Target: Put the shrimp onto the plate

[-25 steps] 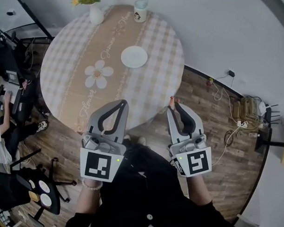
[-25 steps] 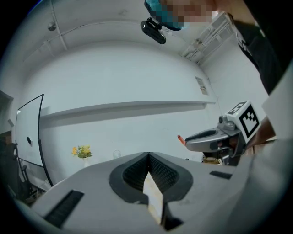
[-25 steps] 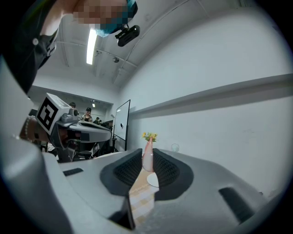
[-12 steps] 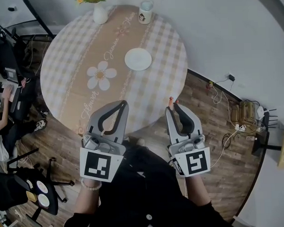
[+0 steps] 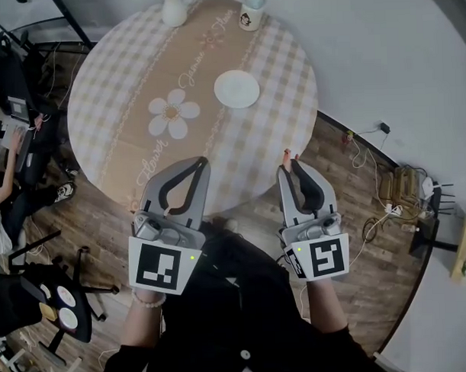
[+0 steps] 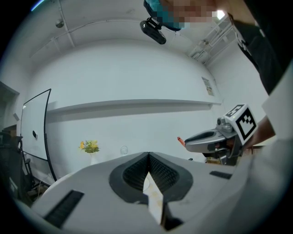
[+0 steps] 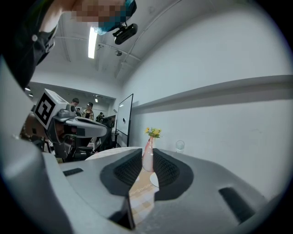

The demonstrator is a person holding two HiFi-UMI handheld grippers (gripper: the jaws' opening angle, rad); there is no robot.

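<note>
Right gripper clamps the shrimp only at its tips, well short of the plate; it may slip. Left gripper is closed, empty.

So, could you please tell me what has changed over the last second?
Little. The table and plate drifted slightly up and right in the head view, cutting off the flowers in the vase; probably the head camera shifting. Nothing taken or released: the right claw stays shut on the shrimp, short of the plate; the left claw stays shut, empty.
</note>
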